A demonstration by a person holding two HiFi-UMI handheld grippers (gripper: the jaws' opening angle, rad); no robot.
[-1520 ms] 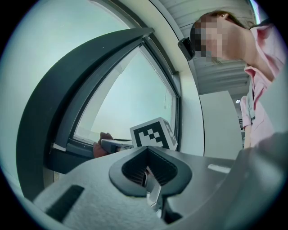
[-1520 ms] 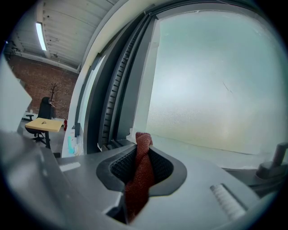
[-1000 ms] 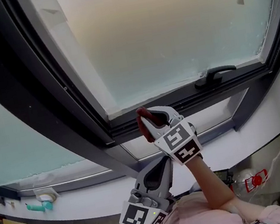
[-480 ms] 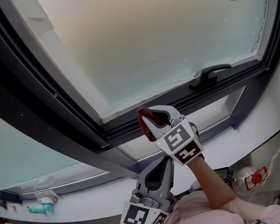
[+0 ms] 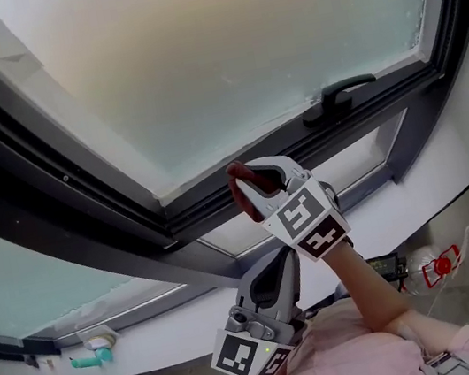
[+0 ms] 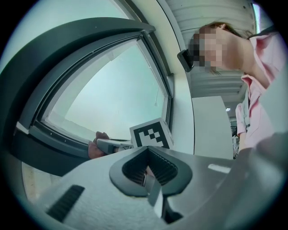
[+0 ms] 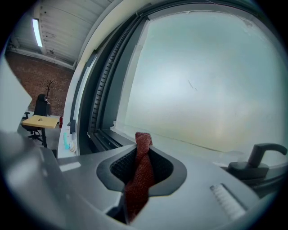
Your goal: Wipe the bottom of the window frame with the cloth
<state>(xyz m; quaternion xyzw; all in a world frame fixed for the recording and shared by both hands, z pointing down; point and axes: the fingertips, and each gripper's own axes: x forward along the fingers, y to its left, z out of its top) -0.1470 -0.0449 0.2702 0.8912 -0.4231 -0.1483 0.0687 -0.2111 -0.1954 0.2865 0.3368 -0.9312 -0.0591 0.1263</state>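
Right gripper point(image 5: 251, 188): jaws clamped on rust-red woven cloth point(image 7: 140, 173), tip near dark metal window frame point(image 5: 198, 208) bottom; wiping apparently mostly left. Left gripper point(image 6: 150, 173): jaws together, empty.

The right gripper point(image 5: 254, 186) is pointing up and forward on an outstretched forearm point(image 5: 367, 289), its jaws pinching a dark red cloth point(image 7: 138, 173), while the left gripper point(image 5: 270, 285) is hanging lower, just beneath the right wrist, its jaws pressing together on nothing.
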